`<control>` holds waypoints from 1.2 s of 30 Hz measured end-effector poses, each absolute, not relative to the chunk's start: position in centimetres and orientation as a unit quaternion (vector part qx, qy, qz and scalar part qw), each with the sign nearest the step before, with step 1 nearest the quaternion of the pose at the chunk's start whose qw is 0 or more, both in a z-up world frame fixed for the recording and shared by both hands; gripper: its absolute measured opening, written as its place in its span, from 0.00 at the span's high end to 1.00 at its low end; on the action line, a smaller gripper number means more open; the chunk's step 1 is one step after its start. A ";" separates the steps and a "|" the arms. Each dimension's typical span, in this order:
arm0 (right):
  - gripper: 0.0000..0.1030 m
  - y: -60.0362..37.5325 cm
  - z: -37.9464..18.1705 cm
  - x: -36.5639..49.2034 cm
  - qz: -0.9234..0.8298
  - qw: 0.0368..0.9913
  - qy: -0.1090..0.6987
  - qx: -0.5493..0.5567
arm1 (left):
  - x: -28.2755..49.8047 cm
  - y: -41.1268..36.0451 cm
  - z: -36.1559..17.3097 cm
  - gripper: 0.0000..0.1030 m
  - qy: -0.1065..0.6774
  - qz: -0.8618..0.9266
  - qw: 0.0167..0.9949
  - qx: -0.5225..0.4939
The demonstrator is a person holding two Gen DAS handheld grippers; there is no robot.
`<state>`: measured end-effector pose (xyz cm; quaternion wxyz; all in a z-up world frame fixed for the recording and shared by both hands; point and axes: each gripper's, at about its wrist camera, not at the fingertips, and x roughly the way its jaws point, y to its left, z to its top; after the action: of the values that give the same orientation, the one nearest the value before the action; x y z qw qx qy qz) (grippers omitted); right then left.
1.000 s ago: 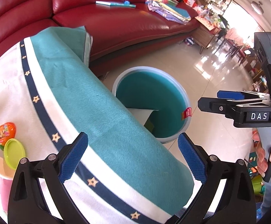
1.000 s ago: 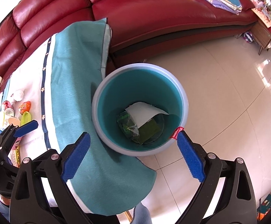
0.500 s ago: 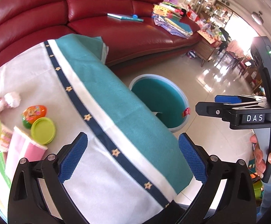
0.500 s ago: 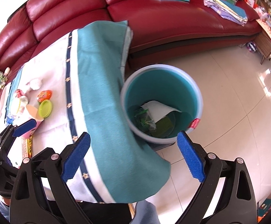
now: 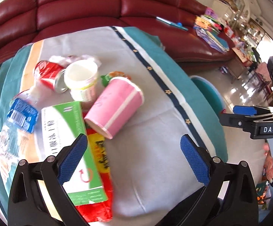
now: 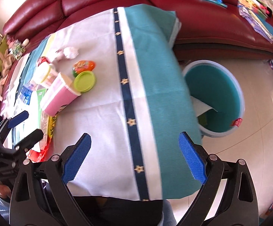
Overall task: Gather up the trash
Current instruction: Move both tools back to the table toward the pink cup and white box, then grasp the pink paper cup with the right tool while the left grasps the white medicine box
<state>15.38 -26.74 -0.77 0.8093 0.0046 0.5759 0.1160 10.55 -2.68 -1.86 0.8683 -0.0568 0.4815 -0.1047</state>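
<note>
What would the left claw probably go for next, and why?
Probably forward onto the pink cup: the left gripper is open and empty, the cup lies on its side just ahead, and the bin stands beside the table.

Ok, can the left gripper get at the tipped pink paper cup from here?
Probably yes: the left gripper is open, and the pink paper cup lies on its side just ahead, with nothing between them.

Dark red leather sofa (image 6: 202,13), white tablecloth (image 6: 102,86) with teal border and navy star-dotted stripe, teal bin (image 6: 214,98) rimmed pale blue, pink cup (image 5: 115,107) with white band, green-and-white carton (image 5: 68,143), lime lid (image 6: 84,81), blue gripper pads (image 5: 71,160).
</note>
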 end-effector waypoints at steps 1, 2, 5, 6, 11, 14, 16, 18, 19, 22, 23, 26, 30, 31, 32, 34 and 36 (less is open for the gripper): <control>0.13 -25.7 -1.0 15.2 0.121 0.807 0.578 0.000 | 10.3 -1.3 -2.2 0.04 0.483 -0.095 0.868 -0.067; 0.13 -25.1 -1.2 15.2 0.125 0.804 0.581 -0.003 | 10.1 -0.2 -2.4 0.04 0.485 -0.087 0.867 -0.075; 0.13 -22.8 -2.0 15.0 0.135 0.796 0.590 -0.008 | 9.7 2.7 -3.5 0.04 0.494 -0.063 0.862 -0.097; 0.13 -22.2 -2.3 15.0 0.136 0.794 0.593 -0.009 | 9.6 3.6 -3.9 0.04 0.499 -0.055 0.858 -0.105; 0.13 -19.8 -3.3 15.3 0.138 0.783 0.607 -0.009 | 10.1 6.0 -5.5 0.04 0.520 -0.040 0.842 -0.139; 0.13 -18.6 -3.5 15.6 0.136 0.780 0.611 -0.012 | 11.0 5.6 -6.0 0.04 0.526 -0.045 0.838 -0.138; 0.13 -18.2 -3.5 15.9 0.134 0.779 0.613 -0.010 | 11.4 5.1 -6.3 0.04 0.530 -0.050 0.837 -0.124; 0.13 -17.6 -3.4 16.2 0.131 0.778 0.614 -0.007 | 11.8 4.9 -6.7 0.04 0.532 -0.047 0.838 -0.110; 0.13 -17.3 -3.3 16.5 0.129 0.778 0.615 -0.004 | 11.9 5.1 -7.1 0.04 0.533 -0.042 0.839 -0.106; 0.13 -16.4 -3.1 17.2 0.128 0.778 0.615 0.003 | 12.3 6.0 -7.9 0.04 0.537 -0.037 0.835 -0.115; 0.13 -16.1 -3.1 17.4 0.127 0.778 0.615 0.005 | 12.4 6.3 -8.1 0.04 0.538 -0.040 0.834 -0.119; 0.13 -14.9 -3.1 18.3 0.126 0.776 0.618 0.012 | 12.3 6.6 -8.2 0.20 0.532 -0.054 0.837 -0.117; 0.13 -13.5 -3.1 19.8 0.121 0.774 0.620 0.038 | 11.9 6.8 -8.0 0.21 0.525 -0.063 0.842 -0.108; 0.13 -13.2 -3.2 20.2 0.120 0.774 0.620 0.046 | 11.8 6.9 -8.0 0.21 0.526 -0.066 0.841 -0.111; 0.13 -12.9 -3.4 20.6 0.117 0.774 0.621 0.053 | 11.8 7.0 -8.1 0.21 0.527 -0.068 0.840 -0.113; 0.13 -12.1 -3.8 21.4 0.115 0.771 0.623 0.065 | 11.7 7.1 -8.1 0.20 0.527 -0.072 0.839 -0.114; 0.13 -11.4 -4.4 21.9 0.112 0.767 0.628 0.074 | 11.5 7.4 -8.1 0.20 0.528 -0.076 0.838 -0.115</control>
<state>21.94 -11.39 -4.42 0.7670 0.0736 0.6276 0.1117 11.47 7.42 -8.11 0.8383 -0.1152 0.5276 -0.0756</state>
